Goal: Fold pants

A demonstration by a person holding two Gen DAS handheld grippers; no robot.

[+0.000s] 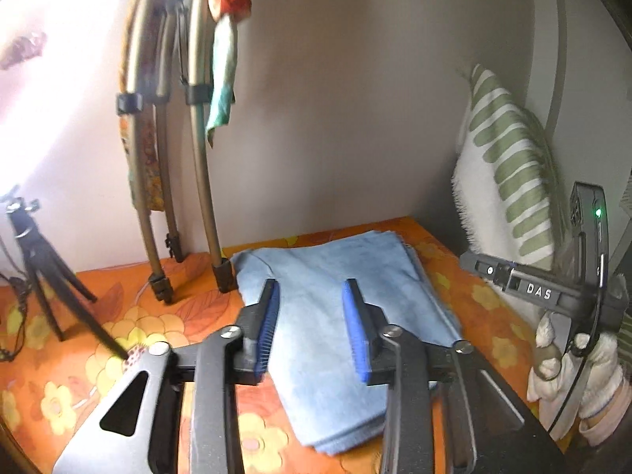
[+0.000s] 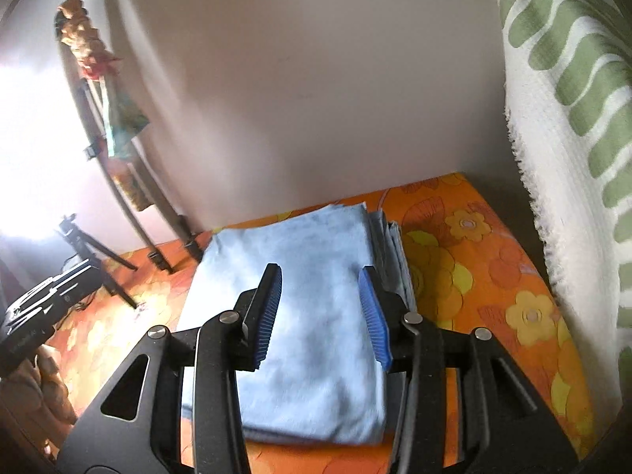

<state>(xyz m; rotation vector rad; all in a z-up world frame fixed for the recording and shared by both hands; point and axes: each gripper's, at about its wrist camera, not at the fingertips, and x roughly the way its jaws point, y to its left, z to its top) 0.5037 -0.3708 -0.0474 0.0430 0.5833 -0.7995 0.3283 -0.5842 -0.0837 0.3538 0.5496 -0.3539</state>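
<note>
Left wrist view: only readable writing is "DAS", white letters on the dark bar of the right claw (image 1: 489, 270), seen at the right edge w/ a green light lit on its body. A gloved hand (image 1: 572, 379) in white fabric holds it from below. The left claw (image 1: 312, 300) points fwd and down over the pants (image 1: 335, 316), which lie folded into a light-blue rectangle on the bed cover (image 1: 98, 355), orange w/ yellow flowers. Its blue pads stand apart, nothing pinched between them; released, clear of the cloth. A small black tripod (image 1: 39, 268) stands at left, bronze poles (image 1: 201, 181) lean on the wall, and a green-striped pillow (image 1: 509, 166) sits at right.

Right wrist view: no legible text. The right claw (image 2: 322, 304) also tilts down over the folded pants (image 2: 308, 316), blue pads spread, gripping nothing. Pants lie mid-cover, layered edges showing on the right side. Left claw (image 2: 35, 308) shows at the left edge, blurred.
</note>
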